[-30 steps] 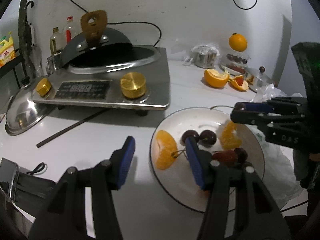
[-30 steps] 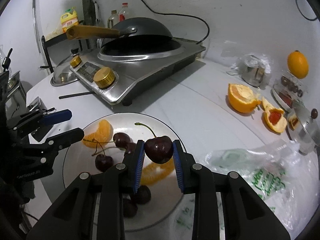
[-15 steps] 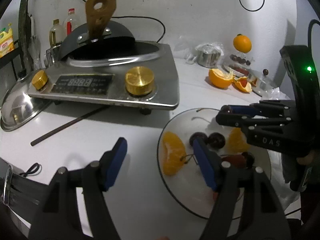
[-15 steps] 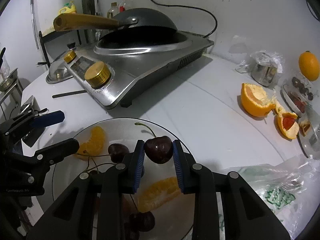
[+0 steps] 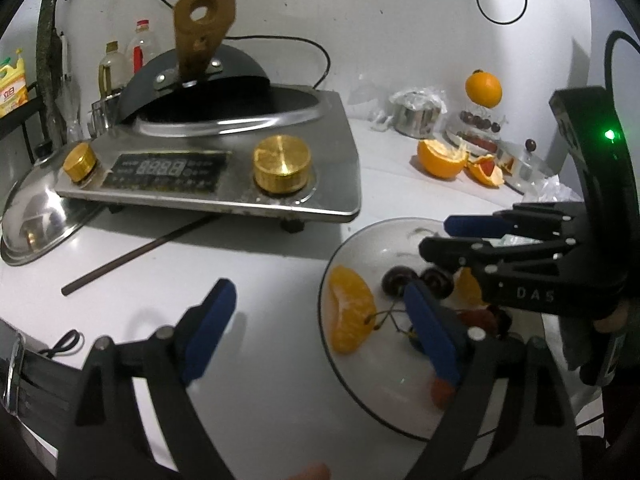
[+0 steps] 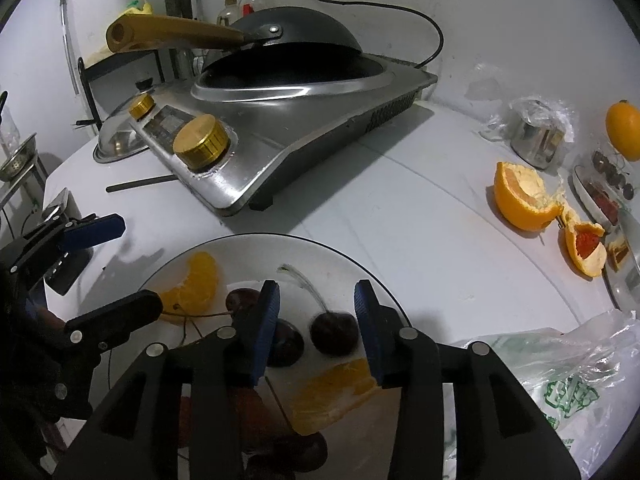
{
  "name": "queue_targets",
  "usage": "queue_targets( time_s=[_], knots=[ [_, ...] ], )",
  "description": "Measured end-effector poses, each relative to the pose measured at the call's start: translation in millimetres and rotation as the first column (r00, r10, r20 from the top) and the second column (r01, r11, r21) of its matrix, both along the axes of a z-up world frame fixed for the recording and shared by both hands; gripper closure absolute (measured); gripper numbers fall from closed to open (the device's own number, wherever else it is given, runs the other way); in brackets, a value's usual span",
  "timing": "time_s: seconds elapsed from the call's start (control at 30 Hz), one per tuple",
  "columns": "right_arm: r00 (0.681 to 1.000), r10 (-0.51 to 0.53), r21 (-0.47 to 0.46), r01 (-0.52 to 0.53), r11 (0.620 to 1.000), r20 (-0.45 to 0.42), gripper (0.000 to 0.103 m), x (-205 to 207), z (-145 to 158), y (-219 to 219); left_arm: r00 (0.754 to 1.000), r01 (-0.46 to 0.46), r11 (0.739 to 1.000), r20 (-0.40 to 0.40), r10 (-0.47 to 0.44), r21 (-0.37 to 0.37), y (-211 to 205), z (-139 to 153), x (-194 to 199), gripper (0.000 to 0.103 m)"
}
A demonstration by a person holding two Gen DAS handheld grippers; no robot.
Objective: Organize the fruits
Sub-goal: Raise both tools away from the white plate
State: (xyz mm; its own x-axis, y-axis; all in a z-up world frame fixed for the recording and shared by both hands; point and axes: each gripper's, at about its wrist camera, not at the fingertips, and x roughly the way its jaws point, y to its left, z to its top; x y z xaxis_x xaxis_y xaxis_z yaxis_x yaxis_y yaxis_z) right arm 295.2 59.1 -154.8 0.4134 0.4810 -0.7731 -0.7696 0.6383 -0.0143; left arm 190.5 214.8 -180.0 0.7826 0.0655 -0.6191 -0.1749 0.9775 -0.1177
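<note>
While the right gripper [image 6: 316, 324] hangs low over the plate [image 6: 248, 246] at bottom centre of its own view, its jaws have just been opening, and the cherry [image 6: 333, 332] lies on the plate between the blue pads, clear of both, its pale stem slanting up and to the left. A second cherry [image 6: 286, 344] sits just beside it, partly behind the left pad. An orange segment [image 6: 198, 280] rests toward the plate's upper left, and another segment [image 6: 332, 394] lies lower, under the gripper.

From the left wrist view, the left gripper [image 5: 320, 328] fills the bottom of the frame with its jaws spread wide; they too have just been opening, and nothing is between them. One pad stands over bare table [image 5: 240, 272], the other over the plate's inner area near the cherry stems. At the right of that frame the right gripper reaches in above the plate.

A stove [image 5: 224, 168] with a black wok [image 5: 200, 84] takes the upper left, and orange peels [image 5: 442, 158] and a whole orange [image 5: 483, 89] lie at upper right.
</note>
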Motion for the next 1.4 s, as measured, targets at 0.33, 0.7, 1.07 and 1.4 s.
queue_targets(
  time_s=[0.33, 0.7, 1.07, 1.4],
  knots=[
    [1.0, -0.007, 0.009, 0.007, 1.0, 0.027, 0.062, -13, 14, -9, 1.0, 0.006, 1.0, 0.013, -0.006, 0.01, -8, 8, -10, 0.015],
    [0.997, -0.03, 0.032, 0.028, 0.999, 0.066, 0.062, -35, 34, -36, 0.998, 0.026, 0.999, 0.053, -0.028, 0.025, -30, 25, -28, 0.015],
    [0.992, -0.066, 0.045, 0.062, 0.997, 0.107, 0.062, -63, 51, -74, 0.993, 0.064, 0.997, 0.093, -0.068, 0.037, -63, 40, -48, 0.015],
    [0.982, -0.124, 0.072, 0.115, 0.991, 0.14, 0.062, -90, 64, -115, 0.982, 0.115, 0.991, 0.144, -0.123, 0.063, -97, 56, -69, 0.015]
  ],
)
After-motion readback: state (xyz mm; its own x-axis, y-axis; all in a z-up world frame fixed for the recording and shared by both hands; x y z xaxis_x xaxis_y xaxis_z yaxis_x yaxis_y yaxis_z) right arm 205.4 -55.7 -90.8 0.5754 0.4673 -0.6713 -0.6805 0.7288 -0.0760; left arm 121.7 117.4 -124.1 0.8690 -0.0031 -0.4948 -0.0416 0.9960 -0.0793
